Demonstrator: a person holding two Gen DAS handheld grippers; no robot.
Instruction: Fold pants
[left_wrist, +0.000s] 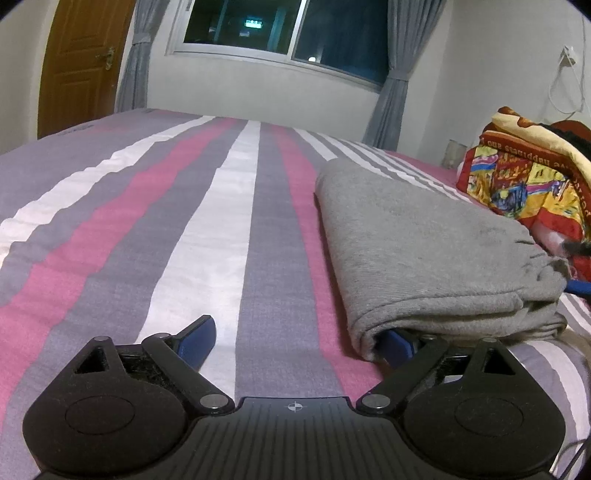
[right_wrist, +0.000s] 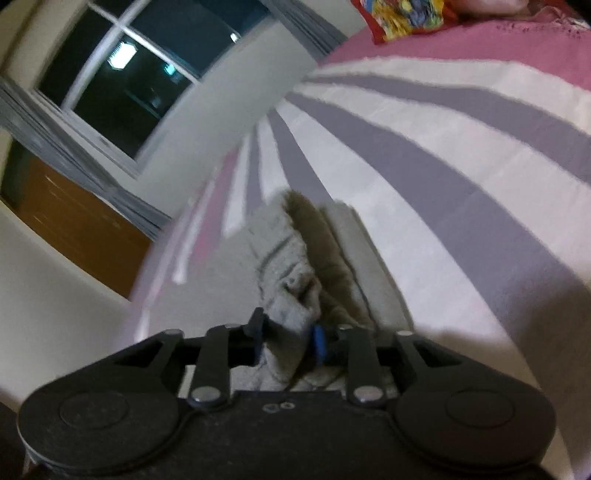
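Observation:
The grey pants (left_wrist: 424, 251) lie folded into a thick rectangle on the right half of the striped bed (left_wrist: 221, 221). My left gripper (left_wrist: 297, 332) stands wide open at the near end of the bundle. Its right finger (left_wrist: 399, 343) is tucked under the bundle's near left corner, and its left finger rests on bare sheet. At the bundle's right end a blue fingertip (left_wrist: 579, 288) of the other gripper shows. In the blurred, tilted right wrist view, my right gripper (right_wrist: 288, 336) has a bunched edge of the pants (right_wrist: 291, 288) lying loosely between its parted blue pads.
A colourful patterned blanket (left_wrist: 524, 177) is heaped on the bed just beyond the pants at the right. The bed's left half (left_wrist: 110, 229) is flat sheet. Behind it are a window (left_wrist: 280, 29) with grey curtains and a brown door (left_wrist: 81, 62).

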